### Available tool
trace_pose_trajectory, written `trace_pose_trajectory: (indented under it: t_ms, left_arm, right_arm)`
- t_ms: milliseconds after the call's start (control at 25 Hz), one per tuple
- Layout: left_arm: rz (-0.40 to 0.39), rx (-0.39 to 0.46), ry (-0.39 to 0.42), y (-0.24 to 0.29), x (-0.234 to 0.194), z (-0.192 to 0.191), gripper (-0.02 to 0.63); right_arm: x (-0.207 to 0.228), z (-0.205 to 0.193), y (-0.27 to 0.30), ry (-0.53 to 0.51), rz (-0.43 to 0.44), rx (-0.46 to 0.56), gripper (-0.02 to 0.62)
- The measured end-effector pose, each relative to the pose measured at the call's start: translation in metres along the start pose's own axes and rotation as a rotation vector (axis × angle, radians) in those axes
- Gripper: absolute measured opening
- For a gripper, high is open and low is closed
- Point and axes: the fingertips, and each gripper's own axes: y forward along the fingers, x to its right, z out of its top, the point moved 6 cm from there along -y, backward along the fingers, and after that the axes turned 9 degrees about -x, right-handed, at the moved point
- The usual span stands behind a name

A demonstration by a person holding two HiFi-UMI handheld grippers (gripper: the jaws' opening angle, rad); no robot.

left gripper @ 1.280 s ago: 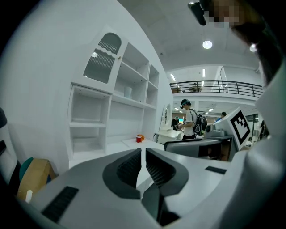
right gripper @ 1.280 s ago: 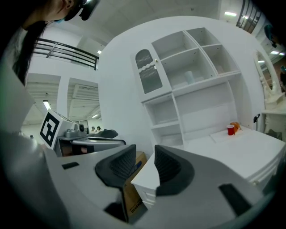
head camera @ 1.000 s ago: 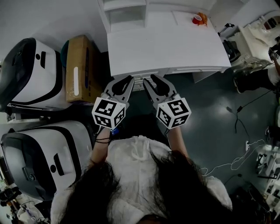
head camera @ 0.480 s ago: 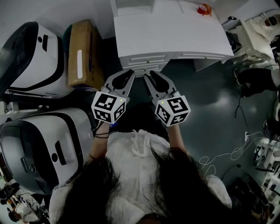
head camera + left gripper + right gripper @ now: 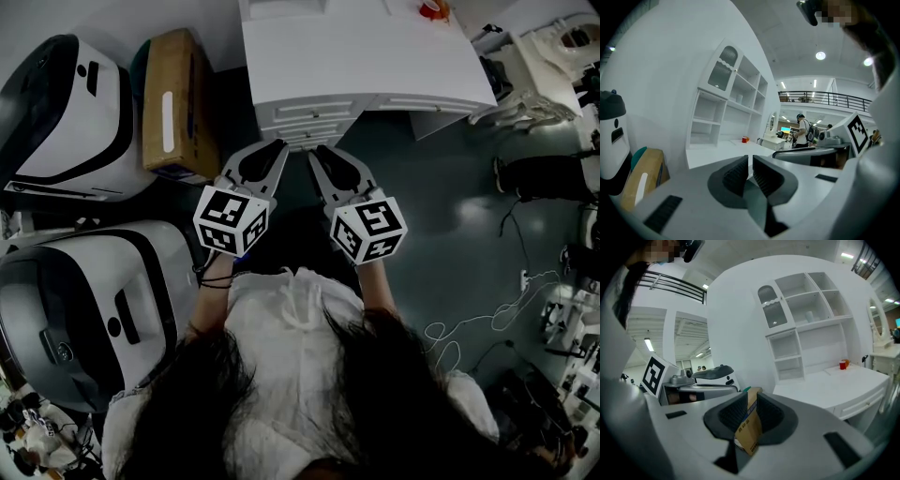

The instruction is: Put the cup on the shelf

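Observation:
The red cup (image 5: pixel 431 9) stands at the far right back of the white desk (image 5: pixel 356 56); it also shows small in the left gripper view (image 5: pixel 746 139) and the right gripper view (image 5: pixel 843 364). The white shelf unit (image 5: pixel 806 310) rises behind the desk, its compartments (image 5: pixel 726 108) open to the front. My left gripper (image 5: pixel 279 146) and right gripper (image 5: pixel 317 152) hang side by side just short of the desk's drawer front, far from the cup. Both are shut with nothing between the jaws (image 5: pixel 750 158) (image 5: pixel 751 398); the cardboard seen past the right jaws is a box behind them.
A brown cardboard box (image 5: pixel 172 103) stands on the floor left of the desk. Two large white machines (image 5: pixel 56 122) (image 5: pixel 84 309) fill the left side. Cables (image 5: pixel 469 347) lie on the dark floor at right. A person (image 5: pixel 802 131) stands far off in the hall.
The desk has slid up and right in the head view, so less of its top shows. Both grippers stay together in front of the drawers; the right jaws look slightly closer.

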Motion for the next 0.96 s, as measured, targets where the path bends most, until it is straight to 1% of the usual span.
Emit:
trace_pose_trajectory:
  t_ms: [320,680,960]
  left_arm:
    - [-0.001,0.014,0.001,-0.007,0.011,-0.001,0.025]
    - [0.029,0.03,0.004,-0.019,0.011,-0.003,0.025]
    - [0.048,0.05,0.021,-0.014,0.008,0.006,0.025]
  right_arm:
    - [-0.009,-0.003,-0.01,-0.022,0.014,-0.011,0.071]
    - [-0.014,-0.007,-0.018,-0.027,0.016,0.003,0.071]
    - [-0.001,-0.002,-0.024,-0.031,-0.004,0.024,0.071]
